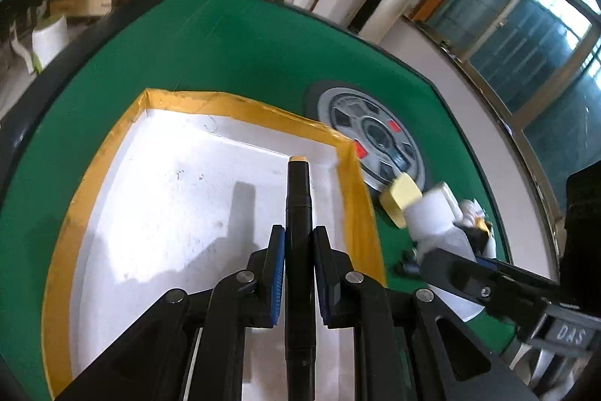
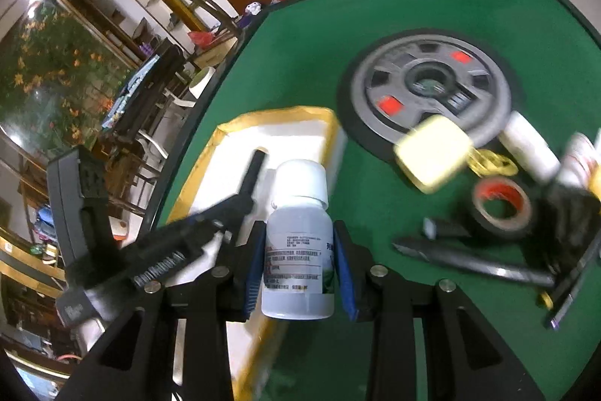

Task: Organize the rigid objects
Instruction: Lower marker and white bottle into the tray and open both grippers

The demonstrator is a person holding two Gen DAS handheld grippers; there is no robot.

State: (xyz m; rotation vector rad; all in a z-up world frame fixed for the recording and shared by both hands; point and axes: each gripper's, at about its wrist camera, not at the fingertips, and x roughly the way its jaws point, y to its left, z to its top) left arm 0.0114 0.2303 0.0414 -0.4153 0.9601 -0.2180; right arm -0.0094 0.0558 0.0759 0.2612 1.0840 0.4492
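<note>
Left gripper clamps black pen over white tray, right gripper grips white bottle: lower each before releasing.

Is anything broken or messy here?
Nothing looks broken or spilled. The remaining items are just jumbled on the green table: a red-cored tape roll, a yellow block and a white tube lie scattered beside the grey round centre panel, not yet tidied.
</note>
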